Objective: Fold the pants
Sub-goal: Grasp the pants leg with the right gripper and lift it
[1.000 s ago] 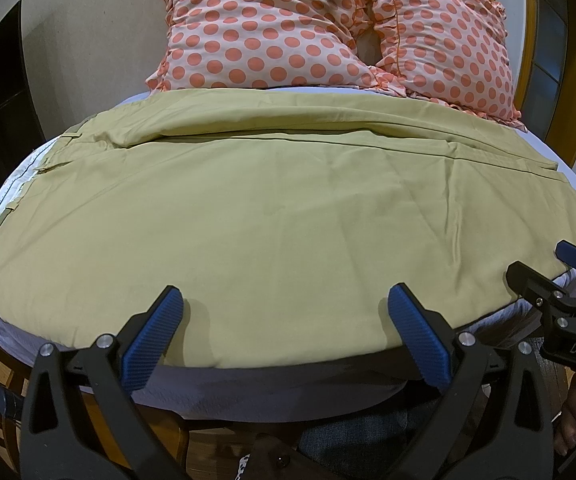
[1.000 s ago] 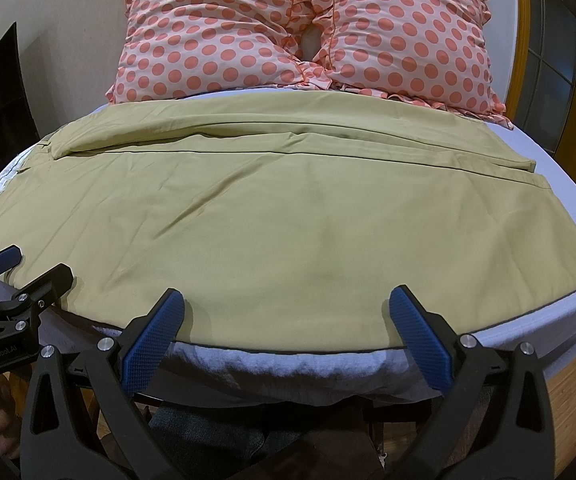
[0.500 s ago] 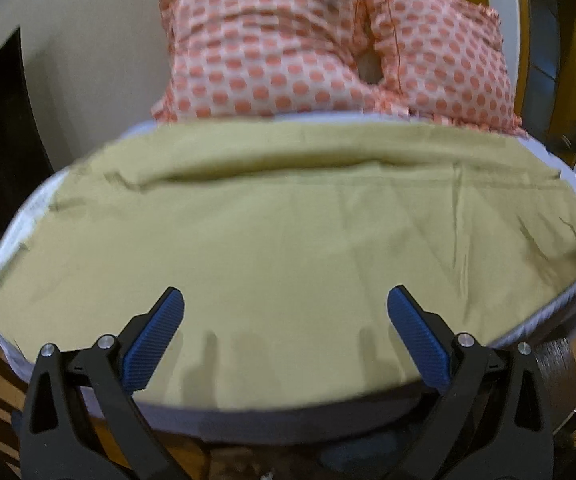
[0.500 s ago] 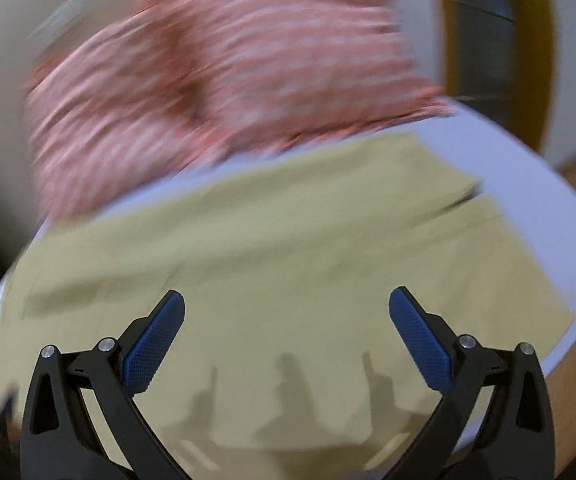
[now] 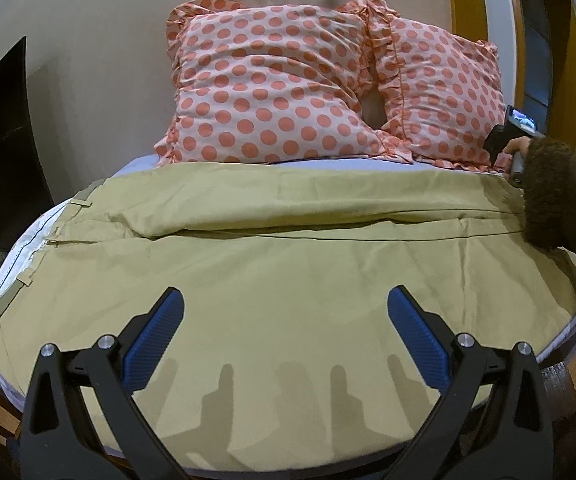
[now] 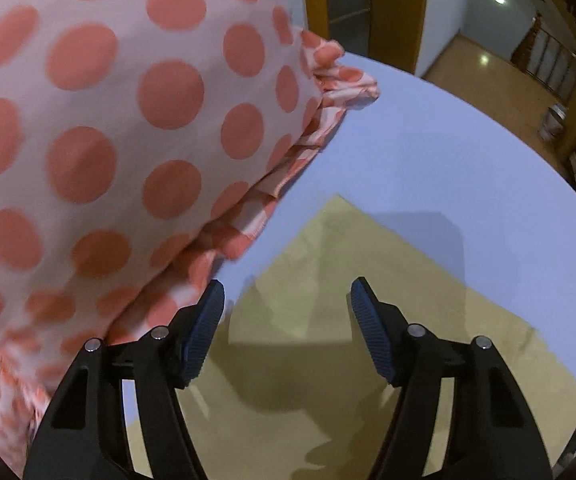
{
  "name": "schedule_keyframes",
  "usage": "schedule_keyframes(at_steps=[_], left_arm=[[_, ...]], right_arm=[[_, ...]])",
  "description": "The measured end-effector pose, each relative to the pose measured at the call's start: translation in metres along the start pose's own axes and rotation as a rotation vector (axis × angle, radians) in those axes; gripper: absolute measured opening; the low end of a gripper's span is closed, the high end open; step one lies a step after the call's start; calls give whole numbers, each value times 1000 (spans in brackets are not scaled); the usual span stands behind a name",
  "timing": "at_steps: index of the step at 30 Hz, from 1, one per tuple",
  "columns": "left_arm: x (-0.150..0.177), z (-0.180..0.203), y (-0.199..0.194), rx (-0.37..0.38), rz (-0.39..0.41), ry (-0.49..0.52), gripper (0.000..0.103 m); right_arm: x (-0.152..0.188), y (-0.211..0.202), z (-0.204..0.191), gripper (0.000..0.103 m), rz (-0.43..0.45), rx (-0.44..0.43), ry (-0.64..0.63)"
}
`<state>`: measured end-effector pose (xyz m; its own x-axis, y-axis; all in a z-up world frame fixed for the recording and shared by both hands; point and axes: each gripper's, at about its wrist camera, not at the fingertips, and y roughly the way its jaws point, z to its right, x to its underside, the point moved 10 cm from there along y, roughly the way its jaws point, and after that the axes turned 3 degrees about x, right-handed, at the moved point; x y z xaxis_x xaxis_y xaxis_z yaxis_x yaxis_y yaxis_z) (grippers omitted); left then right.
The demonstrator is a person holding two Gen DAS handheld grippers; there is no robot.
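Left wrist view: the tan pants point(image 5: 288, 272) lie spread across the bed point(image 5: 15, 256), waistband toward the left edge and leg ends toward the right. One long fold already runs across the cloth below the two dotted pillows point(image 5: 271, 88), so the pants appear folded lengthwise, leg over leg; the crosswise folds look still to be done. The left claw point(image 5: 285, 334) hovers above the near edge with its jaws wide apart and nothing between them. At the far right corner a fur-cuffed sleeve point(image 5: 548, 192) reaches in, holding the other tool. The near hem sits close to the mattress edge, leaving little bare sheet there.

Right wrist view: the right claw point(image 6: 288, 328) hangs over the far corner of the pants point(image 6: 328, 300), jaws apart and empty, not yet touching the cloth. The left fingertip point(image 6: 207, 320) is just beside the frilled edge of a pillow point(image 6: 107, 140), so room is tight on that side. To the right, bare blue sheet point(image 6: 468, 168) lies open, giving room to lift the corner and carry it across.
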<state>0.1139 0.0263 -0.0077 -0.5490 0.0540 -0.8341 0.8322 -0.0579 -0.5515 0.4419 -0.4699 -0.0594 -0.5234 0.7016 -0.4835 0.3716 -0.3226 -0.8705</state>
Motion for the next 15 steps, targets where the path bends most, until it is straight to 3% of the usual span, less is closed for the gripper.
schedule_keyframes(at_steps=[2, 4, 8, 9, 11, 15], left_arm=[[1, -3, 5, -8, -11, 1, 101], [2, -4, 12, -14, -28, 0, 101], [4, -8, 16, 3, -35, -29, 101], [5, -9, 16, 6, -37, -41, 101], [5, -12, 16, 7, -35, -59, 101], [3, -19, 7, -5, -19, -88, 101]], right_arm=[[0, 15, 1, 68, -2, 64, -1], [-3, 18, 1, 61, 59, 106, -46], [-6, 20, 6, 24, 137, 40, -93], [-8, 20, 11, 16, 156, 12, -88], [-10, 19, 19, 11, 175, -50, -72], [-11, 13, 44, 5, 140, -283, 66]])
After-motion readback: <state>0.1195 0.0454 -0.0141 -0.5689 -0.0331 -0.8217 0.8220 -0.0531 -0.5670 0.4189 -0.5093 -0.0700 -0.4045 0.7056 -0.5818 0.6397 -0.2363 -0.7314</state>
